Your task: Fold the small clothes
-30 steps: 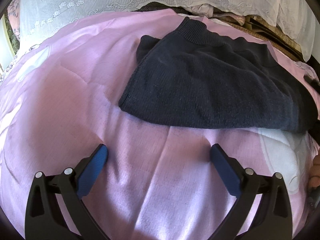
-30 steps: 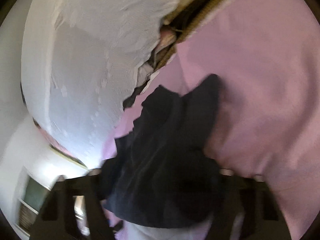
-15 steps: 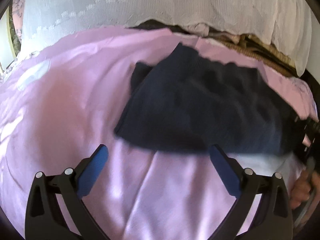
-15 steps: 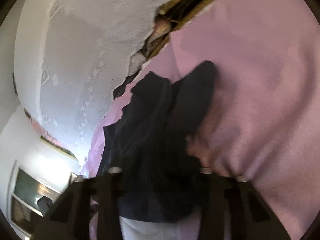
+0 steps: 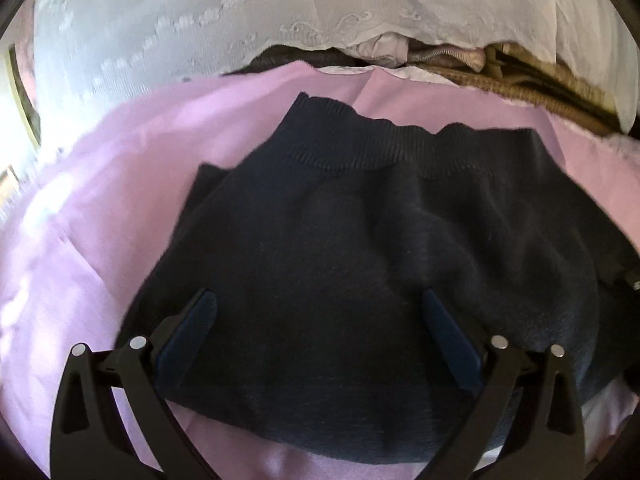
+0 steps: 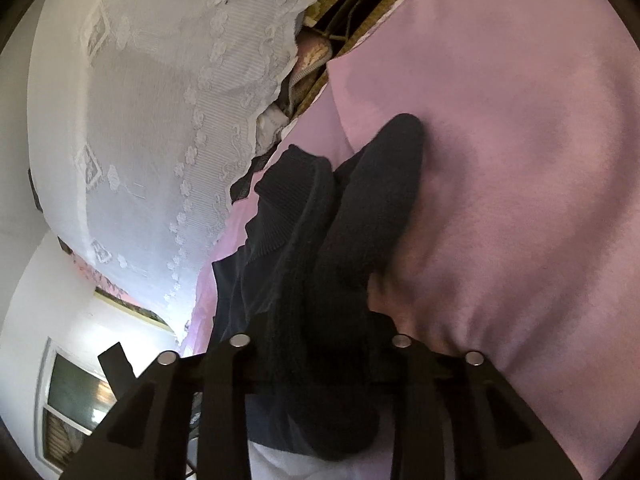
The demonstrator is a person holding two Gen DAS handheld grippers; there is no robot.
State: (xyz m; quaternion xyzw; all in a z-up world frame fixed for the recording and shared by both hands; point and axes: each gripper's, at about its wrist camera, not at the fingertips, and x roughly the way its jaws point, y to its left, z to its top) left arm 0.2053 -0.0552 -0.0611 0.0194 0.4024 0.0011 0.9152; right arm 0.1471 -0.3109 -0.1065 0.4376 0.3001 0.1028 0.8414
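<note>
Two grippers share the dark sweater (image 5: 360,264), which lies mid-bed on the pink sheet (image 5: 100,220): the right gripper (image 6: 316,360) pinches its bunched edge, so the left gripper (image 5: 320,312), spread wide above it, should probably clamp the near edge squarely before folding.

Place: a home bedroom.
Bed: a pink bedsheet (image 5: 120,208) covers a soft, quilted surface that fills both views.
Drapery: a white lace cloth (image 6: 160,120) with embroidered flowers hangs over stacked folded textiles (image 5: 440,60) at the far edge of the bed.
Walls: plain white, with a framed window (image 6: 68,404) low in the right wrist view.
Laundry: a dark navy knit sweater (image 5: 360,260) lies on the sheet.
</note>
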